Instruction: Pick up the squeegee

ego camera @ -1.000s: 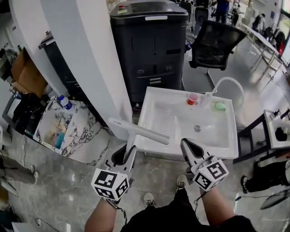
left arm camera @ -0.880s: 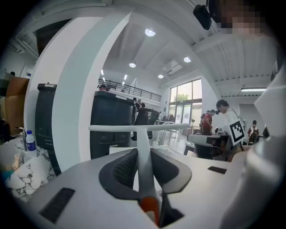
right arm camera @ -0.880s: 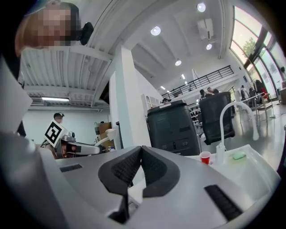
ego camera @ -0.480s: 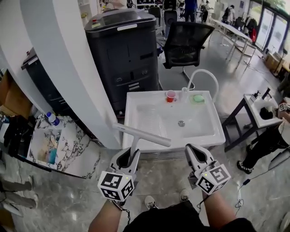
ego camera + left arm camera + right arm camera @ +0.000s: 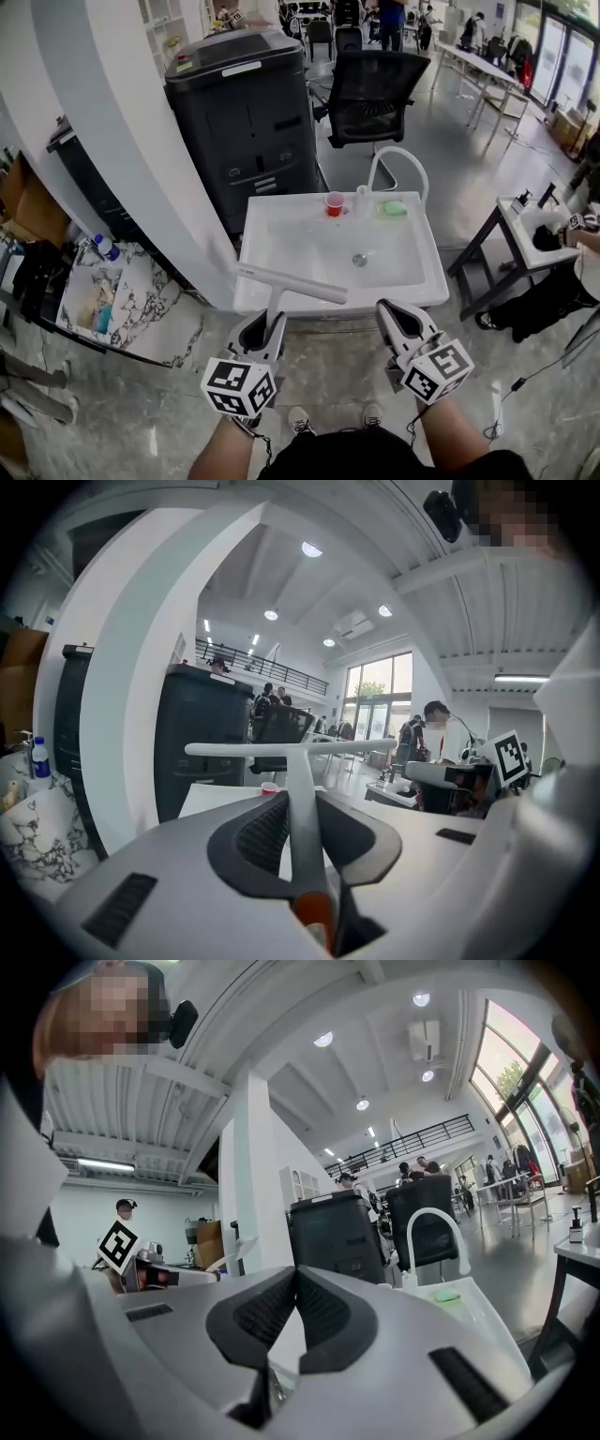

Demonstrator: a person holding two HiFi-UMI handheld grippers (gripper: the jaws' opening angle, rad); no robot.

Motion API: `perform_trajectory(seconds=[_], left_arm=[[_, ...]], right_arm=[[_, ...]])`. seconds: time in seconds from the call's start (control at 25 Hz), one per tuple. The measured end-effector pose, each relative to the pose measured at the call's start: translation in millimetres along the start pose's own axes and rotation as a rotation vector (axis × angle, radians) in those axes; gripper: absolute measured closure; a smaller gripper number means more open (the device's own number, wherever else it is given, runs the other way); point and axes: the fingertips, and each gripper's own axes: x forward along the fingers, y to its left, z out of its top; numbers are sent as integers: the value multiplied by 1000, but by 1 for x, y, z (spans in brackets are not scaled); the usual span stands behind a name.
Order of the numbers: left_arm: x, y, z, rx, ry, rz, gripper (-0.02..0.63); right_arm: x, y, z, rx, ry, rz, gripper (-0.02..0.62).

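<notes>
My left gripper (image 5: 265,330) is shut on the white squeegee (image 5: 289,281), clamping its handle. The T-shaped blade bar stands crosswise above the front rim of the white sink (image 5: 281,302). In the left gripper view the squeegee (image 5: 298,789) runs straight up between the jaws of the left gripper (image 5: 298,829), its bar level at the top. My right gripper (image 5: 392,319) hovers just right of it, in front of the sink, shut with nothing in it. The right gripper (image 5: 296,1305) shows its pads pressed together in its own view.
In the sink basin sit a red cup (image 5: 334,203), a green sponge (image 5: 393,208) and a curved white faucet (image 5: 398,159). Behind stand a black printer cabinet (image 5: 242,122) and an office chair (image 5: 375,89). A white column (image 5: 122,141) rises at left, a marble slab (image 5: 131,300) by it.
The view has shifted: the sink and printer sit further left and closer under the grippers. The left gripper kept hold of the squeegee; both grippers moved level together.
</notes>
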Motion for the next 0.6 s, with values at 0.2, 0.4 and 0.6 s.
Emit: perform_trajectory(seconds=[0.2,0.4,0.6], left_arm=[[1,-26,-3,8,2,27,514],[-2,-37,-1,18,-9,54,514],[-4,-38,2,10,-18,67,514]], right_arm=[[-16,-12,3,5,-3,38,578],[-26,-17,4,11,-6,60,578],[-27,-14,10,-1,-8,76,578]])
